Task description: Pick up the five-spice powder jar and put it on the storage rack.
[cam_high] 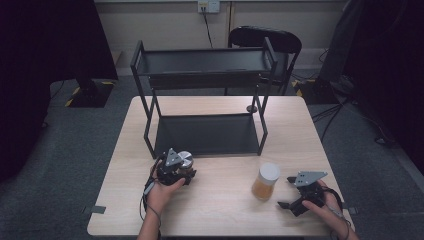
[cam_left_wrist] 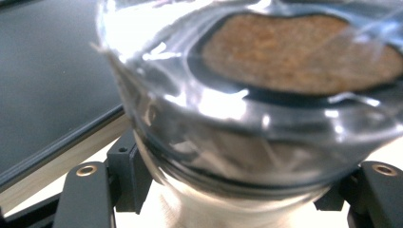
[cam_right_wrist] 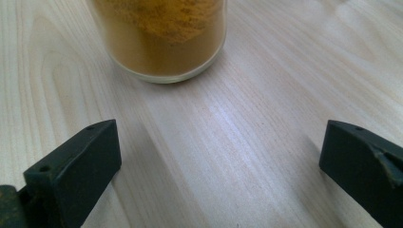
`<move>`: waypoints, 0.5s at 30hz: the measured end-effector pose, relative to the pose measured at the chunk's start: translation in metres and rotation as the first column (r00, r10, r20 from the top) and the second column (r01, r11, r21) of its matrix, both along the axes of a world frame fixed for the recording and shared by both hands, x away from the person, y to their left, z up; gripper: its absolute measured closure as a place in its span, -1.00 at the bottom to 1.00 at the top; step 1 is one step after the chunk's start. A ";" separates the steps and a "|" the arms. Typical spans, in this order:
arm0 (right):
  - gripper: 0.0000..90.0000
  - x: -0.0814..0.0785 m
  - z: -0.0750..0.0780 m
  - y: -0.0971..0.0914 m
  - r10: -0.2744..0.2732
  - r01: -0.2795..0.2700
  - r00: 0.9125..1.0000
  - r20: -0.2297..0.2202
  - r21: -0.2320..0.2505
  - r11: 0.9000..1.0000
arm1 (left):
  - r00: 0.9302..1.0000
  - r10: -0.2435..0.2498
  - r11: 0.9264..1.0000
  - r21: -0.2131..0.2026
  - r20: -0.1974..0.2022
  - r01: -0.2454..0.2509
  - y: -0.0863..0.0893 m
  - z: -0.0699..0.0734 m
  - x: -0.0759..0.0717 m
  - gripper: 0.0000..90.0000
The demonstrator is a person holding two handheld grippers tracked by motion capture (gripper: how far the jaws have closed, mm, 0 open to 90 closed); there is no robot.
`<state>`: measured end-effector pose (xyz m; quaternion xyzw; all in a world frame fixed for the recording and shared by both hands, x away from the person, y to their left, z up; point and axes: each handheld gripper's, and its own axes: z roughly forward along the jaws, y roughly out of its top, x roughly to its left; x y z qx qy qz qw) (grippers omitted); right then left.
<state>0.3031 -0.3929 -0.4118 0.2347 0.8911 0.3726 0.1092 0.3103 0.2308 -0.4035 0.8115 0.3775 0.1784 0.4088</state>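
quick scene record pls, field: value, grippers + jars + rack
left gripper: shut on jar with silver lid, by the rack's front edge
left jar contents: brown powder seen through clear glass
right gripper: open, nothing between the jaws
jar of orange powder: upright on the table, white lid, just ahead of the right gripper, not touched
rack: black, two shelves, at the table's far half

No legible text, labels, brands or numbers on anything in view.
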 end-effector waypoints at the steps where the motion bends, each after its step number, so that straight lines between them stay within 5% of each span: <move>1: -1.00 0.000 0.000 0.000 0.000 0.000 1.000 0.000 0.000 1.000 | 1.000 0.001 1.000 -0.013 0.000 -0.001 0.001 0.001 0.000 -0.32; 8: -1.00 0.000 0.000 0.000 0.000 0.000 1.000 0.000 0.000 1.000 | 0.999 0.020 0.996 -0.086 -0.036 -0.023 0.006 0.017 0.006 -0.32; 15: -1.00 0.000 0.000 0.000 0.000 0.000 1.000 0.000 0.000 1.000 | 0.998 0.040 0.996 -0.076 -0.057 -0.045 0.003 0.038 0.019 -0.31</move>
